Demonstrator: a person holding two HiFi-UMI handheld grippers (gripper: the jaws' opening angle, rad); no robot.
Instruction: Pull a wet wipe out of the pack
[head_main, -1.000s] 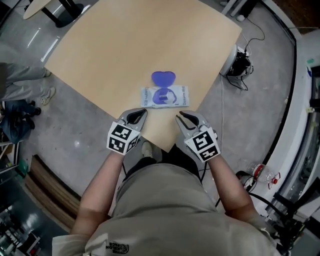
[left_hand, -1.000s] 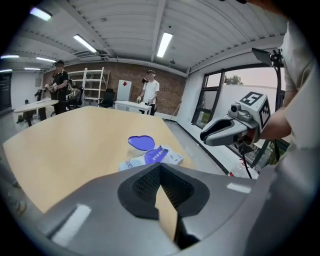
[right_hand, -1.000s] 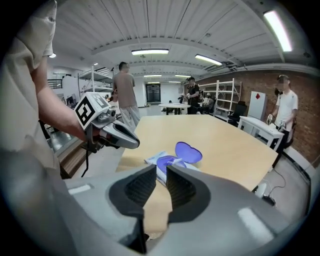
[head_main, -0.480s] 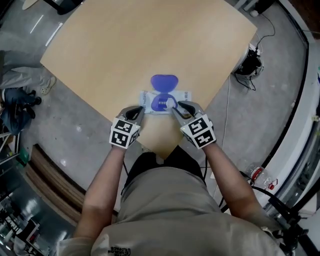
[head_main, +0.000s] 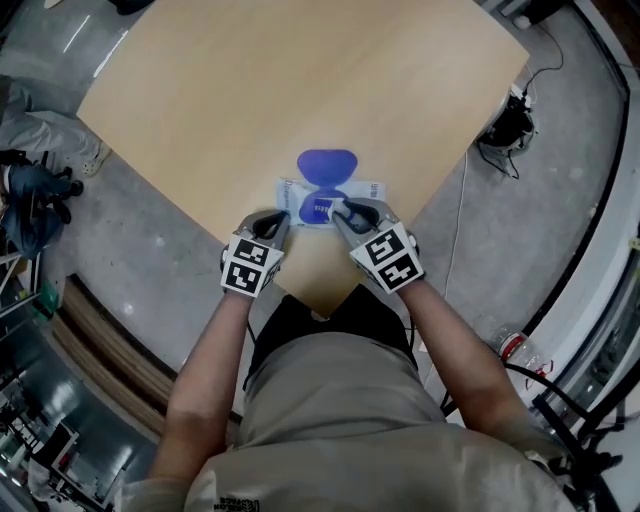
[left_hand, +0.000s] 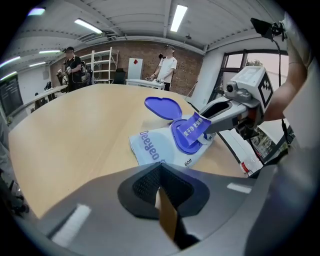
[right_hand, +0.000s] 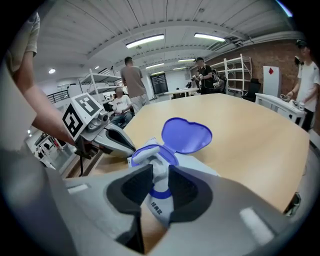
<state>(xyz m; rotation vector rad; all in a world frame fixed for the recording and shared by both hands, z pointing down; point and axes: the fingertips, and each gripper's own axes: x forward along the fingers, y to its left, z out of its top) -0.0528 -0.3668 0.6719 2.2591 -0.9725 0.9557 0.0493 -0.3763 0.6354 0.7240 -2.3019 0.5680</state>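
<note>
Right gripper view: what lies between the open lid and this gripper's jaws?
The pack opening, purple-rimmed, with a white flap rising between the open jaws of the right gripper; shown in the right gripper view.

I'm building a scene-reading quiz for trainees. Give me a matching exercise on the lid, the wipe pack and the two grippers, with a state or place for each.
Things:
1. lid
2. wet wipe pack
3. left gripper
4. right gripper

States:
A. jaws apart, with a white sheet from the pack's opening between them
B. lies flat on the table, near its edge
C. purple, flipped open
D. jaws together, nothing between them

Pairs: 1-C, 2-B, 3-D, 4-A
</note>
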